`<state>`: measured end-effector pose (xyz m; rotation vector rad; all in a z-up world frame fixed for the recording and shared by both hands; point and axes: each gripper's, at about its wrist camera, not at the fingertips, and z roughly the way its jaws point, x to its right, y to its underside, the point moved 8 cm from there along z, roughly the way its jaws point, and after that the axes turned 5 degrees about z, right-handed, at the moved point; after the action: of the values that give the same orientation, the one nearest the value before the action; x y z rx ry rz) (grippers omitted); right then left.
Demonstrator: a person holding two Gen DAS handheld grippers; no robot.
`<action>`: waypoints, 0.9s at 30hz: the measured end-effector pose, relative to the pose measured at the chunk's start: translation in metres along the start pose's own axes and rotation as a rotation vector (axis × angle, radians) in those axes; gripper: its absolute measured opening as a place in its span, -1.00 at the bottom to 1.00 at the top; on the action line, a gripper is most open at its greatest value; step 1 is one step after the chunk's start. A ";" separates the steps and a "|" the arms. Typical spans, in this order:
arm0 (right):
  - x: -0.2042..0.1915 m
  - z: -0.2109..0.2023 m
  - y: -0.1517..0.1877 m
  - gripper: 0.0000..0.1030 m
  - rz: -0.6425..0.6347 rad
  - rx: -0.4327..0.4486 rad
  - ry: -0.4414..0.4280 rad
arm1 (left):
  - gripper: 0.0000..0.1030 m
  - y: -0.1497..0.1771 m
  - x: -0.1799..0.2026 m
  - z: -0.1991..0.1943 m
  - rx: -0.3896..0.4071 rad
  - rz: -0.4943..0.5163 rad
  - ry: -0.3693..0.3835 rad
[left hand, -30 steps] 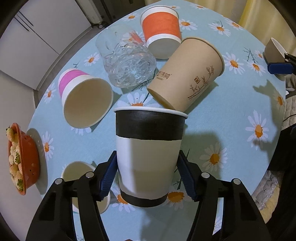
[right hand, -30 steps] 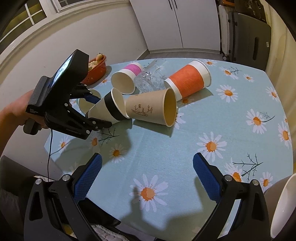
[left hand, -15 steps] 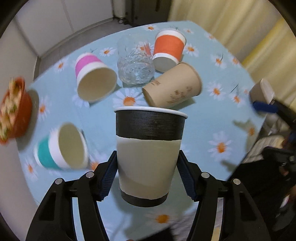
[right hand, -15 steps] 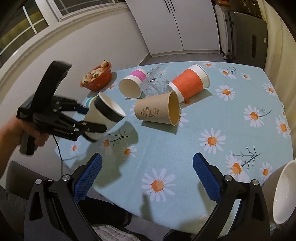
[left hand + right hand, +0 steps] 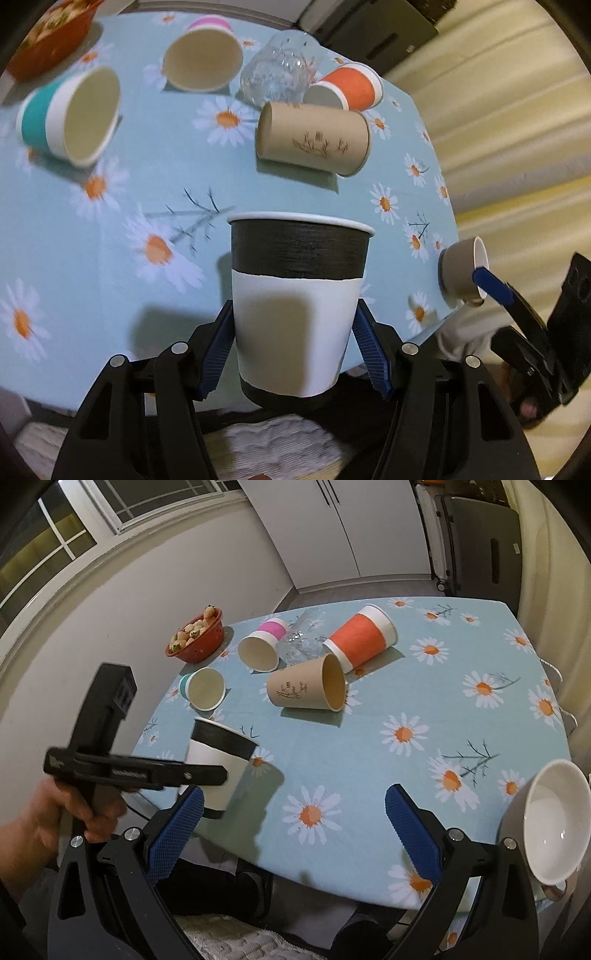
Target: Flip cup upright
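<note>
Left gripper [image 5: 293, 354] clamped on black-and-white cup [image 5: 299, 306], mouth up, slightly tilted, held above table [image 5: 369, 775] near its front-left edge. Right gripper [image 5: 293, 834] spread wide, holding nothing, off front edge. Open cloth mid-table. Brown cup [image 5: 306, 688], orange cup [image 5: 362, 638], glass [image 5: 301, 644] on sides toward far edge. Bowl [image 5: 554, 823] at front-right corner.

Your left claw [image 5: 293, 356] holds the cup [image 5: 299, 310] mouth-up above the near edge of the surface [image 5: 424, 701], at its left side. Beyond it, five other cups lie on their sides: the printed cup [image 5: 306, 688] nearest, the banded cup [image 5: 364, 638] behind it, the glass [image 5: 301, 644] left of that. Further left sits the basket [image 5: 197, 638]. Your right claw [image 5: 293, 829] hangs over the near edge, the bowl [image 5: 550, 821] just right of it.
</note>
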<state>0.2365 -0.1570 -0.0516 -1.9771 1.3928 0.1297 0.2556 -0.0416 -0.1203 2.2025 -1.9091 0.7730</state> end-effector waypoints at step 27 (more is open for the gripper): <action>0.007 0.001 0.017 0.90 0.049 -0.048 -0.041 | 0.42 0.007 -0.005 0.009 0.024 -0.070 -0.120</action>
<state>0.2254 -0.1646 -0.0635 -1.9689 1.4247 0.2269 0.2507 -0.0422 -0.1320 2.3666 -1.8725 0.6699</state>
